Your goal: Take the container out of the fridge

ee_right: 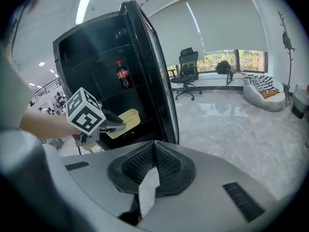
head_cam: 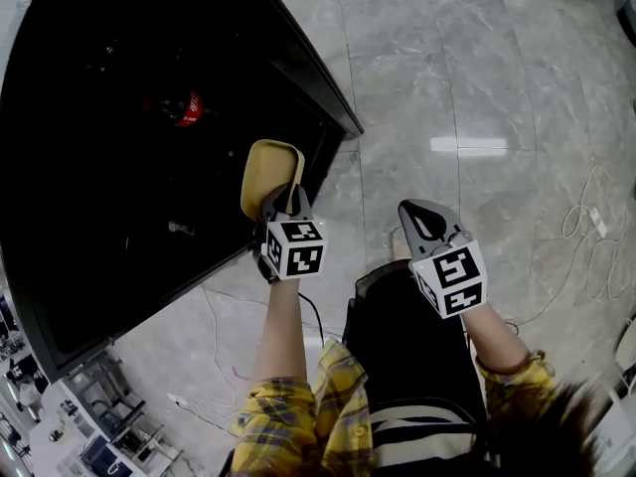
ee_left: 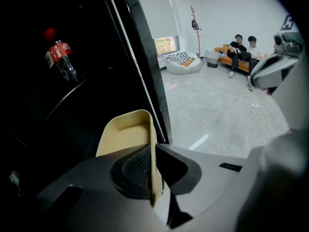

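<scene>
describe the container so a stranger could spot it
Find the tall black open fridge. At its opening, the left gripper pinches the wall of a pale yellow plastic container. Unlike the dark red-capped cola bottle shelved above, it is light and tray-shaped.

The grey tiled floor [head_cam: 477, 87] carries loose white cables [head_cam: 586, 237] at the right. Inside the dark fridge [head_cam: 99, 167], a red-capped bottle [ee_right: 121, 74] stands on a shelf [ee_right: 116, 92].
</scene>
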